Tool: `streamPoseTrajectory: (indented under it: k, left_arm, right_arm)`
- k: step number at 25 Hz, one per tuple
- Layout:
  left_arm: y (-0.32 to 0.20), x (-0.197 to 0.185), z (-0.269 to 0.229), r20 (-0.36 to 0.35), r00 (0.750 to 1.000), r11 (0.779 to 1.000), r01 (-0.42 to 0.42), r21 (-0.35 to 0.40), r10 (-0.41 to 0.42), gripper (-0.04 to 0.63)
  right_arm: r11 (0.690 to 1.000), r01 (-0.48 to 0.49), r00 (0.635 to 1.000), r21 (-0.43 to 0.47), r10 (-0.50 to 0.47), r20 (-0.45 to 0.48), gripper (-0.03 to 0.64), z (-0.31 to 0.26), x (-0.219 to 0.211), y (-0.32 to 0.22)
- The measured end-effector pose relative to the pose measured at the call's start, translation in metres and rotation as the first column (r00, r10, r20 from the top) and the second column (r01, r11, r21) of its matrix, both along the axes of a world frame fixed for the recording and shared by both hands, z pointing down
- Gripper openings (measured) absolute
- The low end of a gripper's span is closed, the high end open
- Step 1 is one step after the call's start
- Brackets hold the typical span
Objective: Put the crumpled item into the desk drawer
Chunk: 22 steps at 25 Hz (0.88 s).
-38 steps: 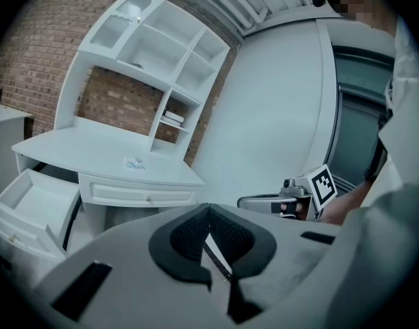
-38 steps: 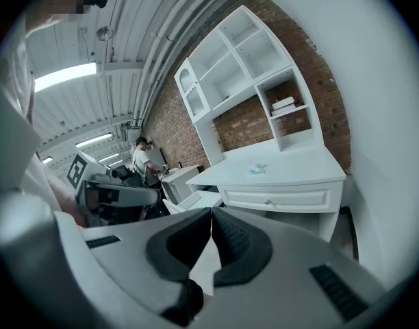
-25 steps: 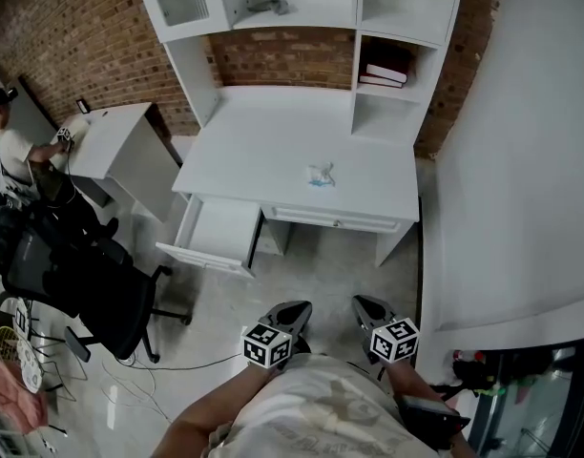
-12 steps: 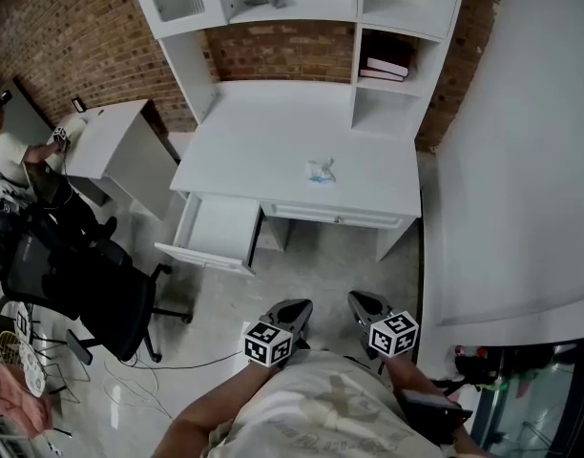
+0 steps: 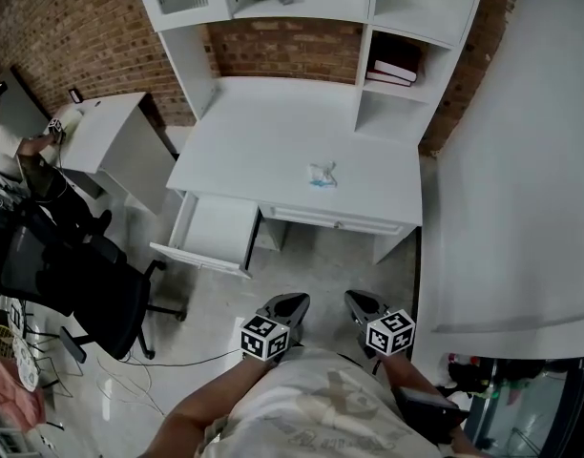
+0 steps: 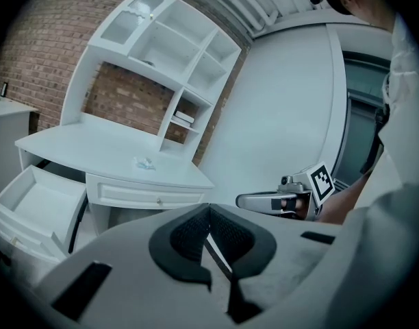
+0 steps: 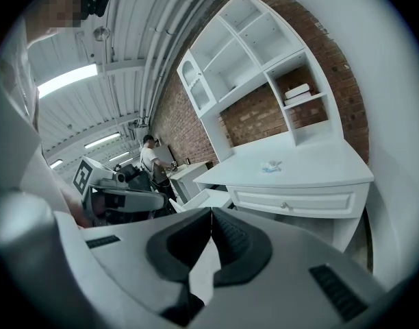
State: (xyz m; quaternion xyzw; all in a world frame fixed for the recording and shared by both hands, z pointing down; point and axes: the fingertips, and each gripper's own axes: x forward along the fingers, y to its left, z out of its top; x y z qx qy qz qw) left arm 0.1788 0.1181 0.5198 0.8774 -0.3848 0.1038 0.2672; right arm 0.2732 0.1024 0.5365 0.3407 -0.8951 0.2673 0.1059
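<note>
A small crumpled white and blue item (image 5: 322, 175) lies on the white desk (image 5: 263, 151), right of its middle; it also shows as the crumpled item (image 6: 144, 163) and the crumpled item (image 7: 271, 165) in the two gripper views. The desk's left drawer (image 5: 213, 233) stands pulled out and looks empty. My left gripper (image 5: 290, 305) and right gripper (image 5: 359, 303) hang side by side over the floor, well short of the desk. Both are shut with nothing between their pads, seen as the left gripper (image 6: 209, 208) and the right gripper (image 7: 211, 214).
A closed drawer (image 5: 340, 221) sits under the desk's right part. A hutch with books (image 5: 395, 71) rises behind. A black office chair (image 5: 77, 289) stands left of the open drawer, a person (image 5: 10, 151) at a side cabinet (image 5: 111, 146) beyond. A white wall (image 5: 521, 160) borders the right.
The view has shifted slightly, with the desk a little farther up and left in the picture. Both grippers stay shut and keep their places near my body.
</note>
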Motion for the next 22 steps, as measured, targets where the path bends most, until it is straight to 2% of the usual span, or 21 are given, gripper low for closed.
streamPoseTrajectory:
  k: [15,22]
  left_arm:
    - [-0.06,-0.038,-0.004,-0.005,1.0,1.0,0.002,-0.005,-0.002,0.021]
    - [-0.092,-0.069,-0.004,-0.009,1.0,1.0,0.013,-0.003,-0.013,0.021]
  right_arm:
    - [1.0,-0.029,1.0,-0.003,0.029,0.008,0.022,-0.003,-0.03,-0.061]
    - [0.999,0.032,0.999,0.01,-0.031,-0.028,0.023,0.0,-0.068,-0.087]
